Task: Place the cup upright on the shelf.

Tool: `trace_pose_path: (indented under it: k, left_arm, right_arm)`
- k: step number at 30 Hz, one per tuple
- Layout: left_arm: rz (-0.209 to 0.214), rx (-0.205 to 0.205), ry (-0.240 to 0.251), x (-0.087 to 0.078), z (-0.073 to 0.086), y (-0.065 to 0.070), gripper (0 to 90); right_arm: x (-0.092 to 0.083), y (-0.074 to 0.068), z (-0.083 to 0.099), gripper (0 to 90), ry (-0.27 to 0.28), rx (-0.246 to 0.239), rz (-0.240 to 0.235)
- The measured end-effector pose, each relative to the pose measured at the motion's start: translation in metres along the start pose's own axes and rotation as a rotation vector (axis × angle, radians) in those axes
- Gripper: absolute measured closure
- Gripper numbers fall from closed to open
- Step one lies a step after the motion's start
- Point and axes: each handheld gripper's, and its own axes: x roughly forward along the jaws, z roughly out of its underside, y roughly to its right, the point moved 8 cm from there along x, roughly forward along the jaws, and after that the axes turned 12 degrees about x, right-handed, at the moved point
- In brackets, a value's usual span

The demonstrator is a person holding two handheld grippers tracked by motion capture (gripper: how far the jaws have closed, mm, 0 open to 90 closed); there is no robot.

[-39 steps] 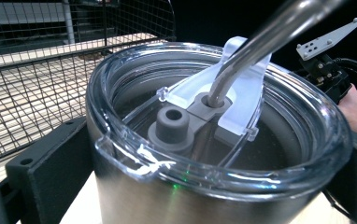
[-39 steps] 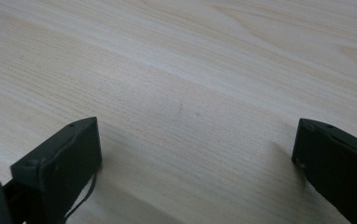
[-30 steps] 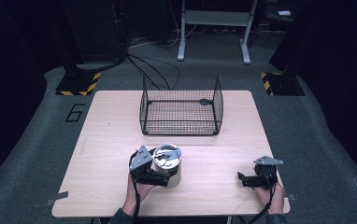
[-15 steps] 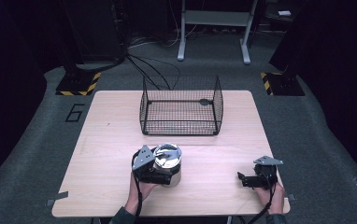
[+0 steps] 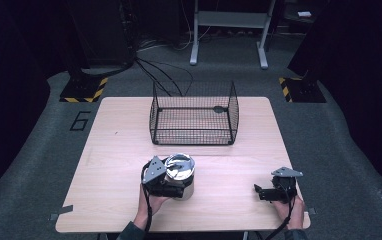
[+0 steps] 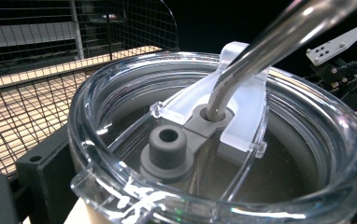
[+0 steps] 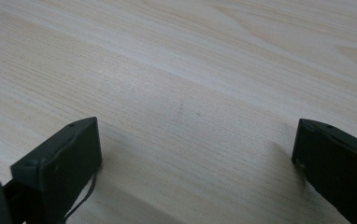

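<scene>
Gripping the steel tumbler (image 5: 180,175) low centre of the high view, left gripper (image 5: 171,186) clamped on it, barely shifted since a second ago; lift toward wire basket (image 5: 194,114) pending. Right gripper (image 5: 265,192) idle, jaws apart.

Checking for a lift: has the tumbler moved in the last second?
No. The tumbler sits at the same spot before the basket, left gripper at it.
</scene>
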Motion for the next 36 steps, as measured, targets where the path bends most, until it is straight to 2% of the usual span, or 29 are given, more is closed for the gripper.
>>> trace_pose_path:
  k: [4, 9, 13, 21, 30, 36]
  left_arm:
    - [0.016, 0.013, -0.013, 0.000, 0.000, 0.000, 2.5]
    - [0.013, 0.033, -0.013, 0.002, -0.002, 0.001, 2.5]
    - [0.023, 0.024, -0.006, 0.001, -0.004, 0.002, 2.5]
    - [0.019, 0.019, -0.009, -0.006, -0.008, -0.006, 2.6]
    - [-0.005, 0.024, -0.005, -0.012, -0.016, -0.016, 2.6]
    - [-0.018, 0.010, -0.011, -0.016, -0.019, -0.025, 2.6]
  right_arm:
    - [0.000, 0.000, 0.000, 1.0, 0.000, 0.000, 0.000]
    - [0.000, 0.000, 0.000, 1.1, 0.000, 0.000, 0.000]
    - [0.000, 0.000, 0.000, 1.0, 0.000, 0.000, 0.000]
    - [0.000, 0.000, 0.000, 1.0, -0.001, 0.001, 0.000]
    - [0.000, 0.000, 0.000, 0.9, 0.000, 0.000, 0.000]
    - [0.000, 0.000, 0.000, 0.8, 0.003, -0.001, 0.002]
